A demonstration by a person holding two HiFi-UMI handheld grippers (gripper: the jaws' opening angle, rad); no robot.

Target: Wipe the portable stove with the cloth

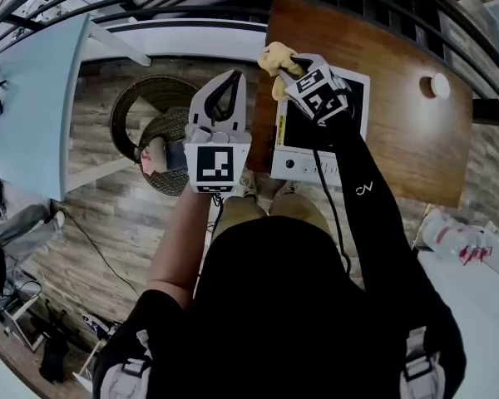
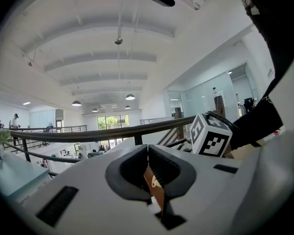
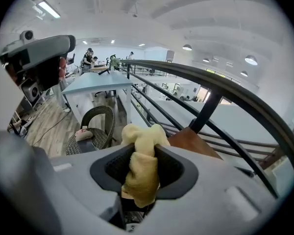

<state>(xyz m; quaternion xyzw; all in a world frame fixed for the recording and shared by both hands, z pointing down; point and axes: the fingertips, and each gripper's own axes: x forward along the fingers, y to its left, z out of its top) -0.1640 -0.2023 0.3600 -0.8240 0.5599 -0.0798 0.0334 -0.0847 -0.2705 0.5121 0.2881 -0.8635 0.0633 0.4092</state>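
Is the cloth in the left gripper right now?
No, the yellow cloth is clamped in the right gripper; the left gripper is shut, with no cloth in it.

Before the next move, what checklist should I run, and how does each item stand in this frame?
1. Cloth secured in the right gripper: ok, the jaws are shut on it and a wad sticks out past the tips.
2. Cloth touching the portable stove: cannot tell; in the head view it is at the stove's far left corner.
3. Left gripper out of the way: ok, jaws together with nothing in them, held left of the table.
4. Stove top free of loose things: ok where it shows; the right arm hides part of it.
5. Stove flat on the table: ok.
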